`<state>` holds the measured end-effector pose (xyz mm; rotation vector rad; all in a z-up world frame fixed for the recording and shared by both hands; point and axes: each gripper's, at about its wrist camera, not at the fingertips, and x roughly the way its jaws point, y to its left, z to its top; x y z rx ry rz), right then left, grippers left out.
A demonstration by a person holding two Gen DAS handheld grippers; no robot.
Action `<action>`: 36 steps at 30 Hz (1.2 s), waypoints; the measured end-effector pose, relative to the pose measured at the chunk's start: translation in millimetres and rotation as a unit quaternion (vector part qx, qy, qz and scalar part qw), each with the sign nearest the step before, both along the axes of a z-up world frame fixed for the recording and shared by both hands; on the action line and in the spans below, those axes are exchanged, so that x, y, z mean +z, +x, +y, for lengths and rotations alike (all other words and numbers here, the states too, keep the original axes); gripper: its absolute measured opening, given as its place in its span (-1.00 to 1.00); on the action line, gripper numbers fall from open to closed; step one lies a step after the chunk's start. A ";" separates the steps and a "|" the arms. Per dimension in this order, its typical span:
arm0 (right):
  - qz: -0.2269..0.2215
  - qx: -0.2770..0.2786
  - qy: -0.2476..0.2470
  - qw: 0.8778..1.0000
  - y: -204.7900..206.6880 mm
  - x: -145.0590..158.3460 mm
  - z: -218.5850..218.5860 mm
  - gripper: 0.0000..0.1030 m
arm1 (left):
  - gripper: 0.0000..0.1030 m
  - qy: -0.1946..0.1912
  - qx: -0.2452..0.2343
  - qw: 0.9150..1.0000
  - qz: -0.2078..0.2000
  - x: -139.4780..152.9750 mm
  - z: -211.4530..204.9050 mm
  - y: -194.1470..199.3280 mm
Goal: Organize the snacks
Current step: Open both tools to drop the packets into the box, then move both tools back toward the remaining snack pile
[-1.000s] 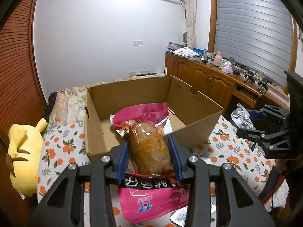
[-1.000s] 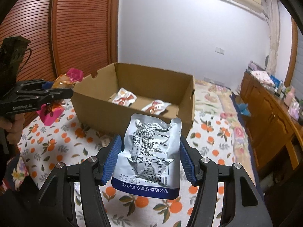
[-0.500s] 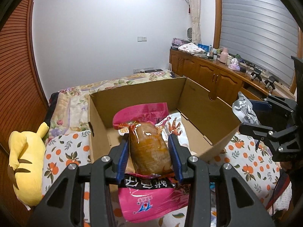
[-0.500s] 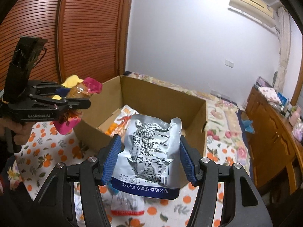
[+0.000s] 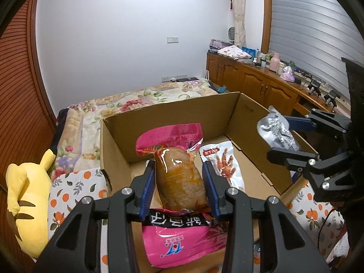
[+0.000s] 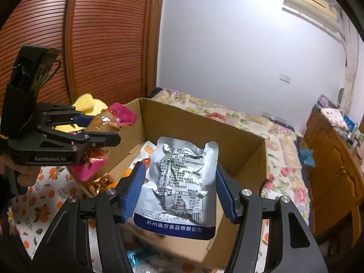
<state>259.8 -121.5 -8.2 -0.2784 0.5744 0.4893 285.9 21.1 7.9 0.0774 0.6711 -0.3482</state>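
In the left wrist view the left tongs (image 5: 179, 186) are clamped on a pink-ended pouch (image 5: 179, 182) with a brown, glossy filling, blue pads pressing its two sides; the pouch's long axis runs straight away from the camera, along the fingers, with its far pink flap curling upward. Just beyond and below it lies the open cardboard box (image 5: 173, 116) on a bed covered with an orange-print sheet (image 5: 68, 193), and the pouch's front half already hangs over the box's near left corner. On the box floor, just to the right of the held pouch, lies a white packet with a red claw picture (image 5: 224, 161). At the right edge the right tongs (image 5: 286, 136) come in over the box's right wall with a silver pouch (image 5: 276, 130). A yellow plush toy (image 5: 27, 191) lies on the bed left of the box. In the right wrist view the right tongs (image 6: 178, 191) grip that silver pouch (image 6: 179, 186) by its side edges, printed back facing the camera, long axis pointing forward and up; the box (image 6: 227, 134) opens directly ahead and below, so the pouch sits over the near wall. The left tongs (image 6: 95, 129) show at the left with the pink pouch (image 6: 107, 122) above the box's left wall. Both loads look about equally close to the box; I judge each needs only a short drop forward and down before release.
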 end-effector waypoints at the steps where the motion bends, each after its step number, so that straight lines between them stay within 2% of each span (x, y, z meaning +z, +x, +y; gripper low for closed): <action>1: 0.008 -0.005 -0.002 1.000 3.9 -2.4 1.9 0.20 | -0.23 0.001 0.001 1.000 0.002 -0.5 -0.4 3.1; 11: 0.033 0.016 0.005 0.999 23.3 -22.0 24.5 0.20 | -0.22 -0.005 0.011 1.000 -0.012 6.1 7.4 12.8; 20: 0.054 0.027 0.009 0.998 28.0 -22.2 27.5 0.22 | -0.20 -0.005 0.021 1.000 -0.014 7.9 17.3 9.3; 27: 0.053 0.030 -0.001 0.998 26.8 -25.3 37.7 0.24 | -0.20 -0.004 0.031 0.999 -0.016 10.5 24.0 -4.1; 31: 0.042 0.031 -0.009 0.999 25.2 -24.1 38.7 0.47 | -0.09 -0.004 0.040 0.999 -0.014 9.3 26.9 -13.8; 36: 0.033 0.029 -0.012 0.999 17.3 -19.1 39.3 0.48 | -0.07 -0.006 0.039 0.999 -0.015 12.5 28.8 -28.4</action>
